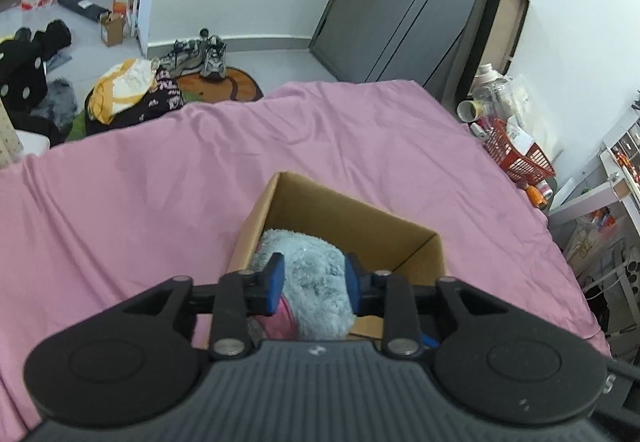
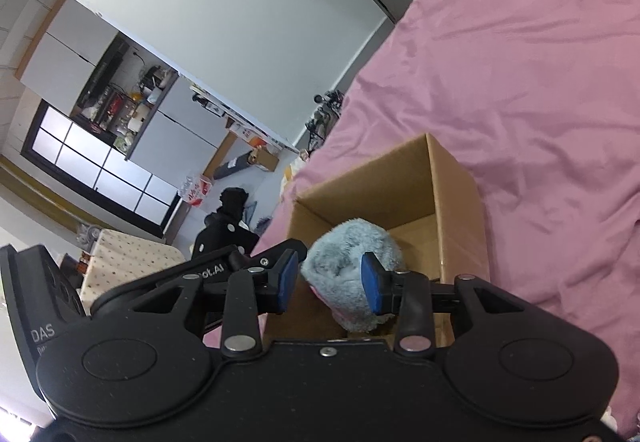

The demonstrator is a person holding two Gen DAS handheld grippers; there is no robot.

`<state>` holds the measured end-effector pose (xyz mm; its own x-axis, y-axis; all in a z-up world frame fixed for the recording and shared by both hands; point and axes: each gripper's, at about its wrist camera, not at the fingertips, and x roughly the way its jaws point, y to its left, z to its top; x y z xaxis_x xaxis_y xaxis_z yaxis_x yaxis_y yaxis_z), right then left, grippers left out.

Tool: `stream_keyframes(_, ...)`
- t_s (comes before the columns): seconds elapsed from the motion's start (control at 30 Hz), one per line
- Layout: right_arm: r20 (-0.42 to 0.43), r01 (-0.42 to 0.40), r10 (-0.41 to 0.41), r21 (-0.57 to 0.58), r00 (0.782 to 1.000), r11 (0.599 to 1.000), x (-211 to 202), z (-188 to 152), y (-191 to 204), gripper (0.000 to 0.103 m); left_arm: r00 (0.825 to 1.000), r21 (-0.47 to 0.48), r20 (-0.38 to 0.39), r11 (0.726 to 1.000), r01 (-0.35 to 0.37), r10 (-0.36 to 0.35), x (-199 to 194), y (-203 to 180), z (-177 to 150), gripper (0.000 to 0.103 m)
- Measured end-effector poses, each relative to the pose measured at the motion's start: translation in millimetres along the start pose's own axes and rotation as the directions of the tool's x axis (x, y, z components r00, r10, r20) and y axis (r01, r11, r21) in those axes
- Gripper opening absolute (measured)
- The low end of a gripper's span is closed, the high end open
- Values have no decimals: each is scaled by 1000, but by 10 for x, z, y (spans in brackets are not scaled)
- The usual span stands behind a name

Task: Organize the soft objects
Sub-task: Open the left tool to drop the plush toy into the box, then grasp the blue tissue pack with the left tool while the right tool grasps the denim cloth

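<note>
Left wrist view puts your left gripper (image 1: 314, 284) angled steeply down over the near end of the cardboard box (image 1: 352, 220), its blue pads (image 1: 276, 284) parted on either side of the grey-blue plush toy (image 1: 312, 282). The right pad touches the fur; whether the left pad presses it you cannot tell from here. The toy sits in the near part of the box, a pink patch showing on its lower side, with the far half of the box floor bare.

Your right gripper (image 2: 330, 282) comes in from the other side at a shallower tilt, rolled so the room leans in its view. Its jaws are spread too: the right pad (image 2: 370, 286) rests against the plush toy (image 2: 352, 262), the left one stands clear of it, beside the box wall (image 2: 460, 210). Your left gripper's body shows at that view's left edge.

The box stands on the pink bedsheet (image 1: 160, 182), toward the near edge of the bed. Beyond the far right corner a red basket (image 1: 516, 154) holds clutter.
</note>
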<state>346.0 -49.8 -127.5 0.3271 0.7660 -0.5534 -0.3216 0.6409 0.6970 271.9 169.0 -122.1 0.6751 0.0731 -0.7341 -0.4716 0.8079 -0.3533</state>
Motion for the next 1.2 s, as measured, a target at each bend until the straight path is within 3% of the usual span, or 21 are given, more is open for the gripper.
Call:
stream_keyframes(0.17,19,11,-10,-16,1000,1000,-165,3,15,47,1000,7,5,1000,0,0,-168,-65,-8,59)
stream_keyframes(0.33,31,36,-35,-15,999,999,-347,-15,-17,59,1000,33,16,999,-6,6,-335,-145,-37,69)
stream_keyframes(0.53,61,89,-87,-38,994,995,-614,-20,-82,78,999,68,32,998,-4,2,-548,-259,-111,90)
stream_keyframes(0.6,73,97,-94,-41,993,994,-697,-26,-110,81,1000,80,31,997,4,-7,-612,-307,-139,102)
stream_keyframes(0.87,94,154,-147,-79,985,985,-1052,-27,-222,100,999,131,36,991,20,-25,-858,-538,-312,103)
stream_keyframes(1.2,130,210,-201,-63,971,976,-1574,-154,-607,103,999,209,34,977,31,-39,-1076,-880,-659,103)
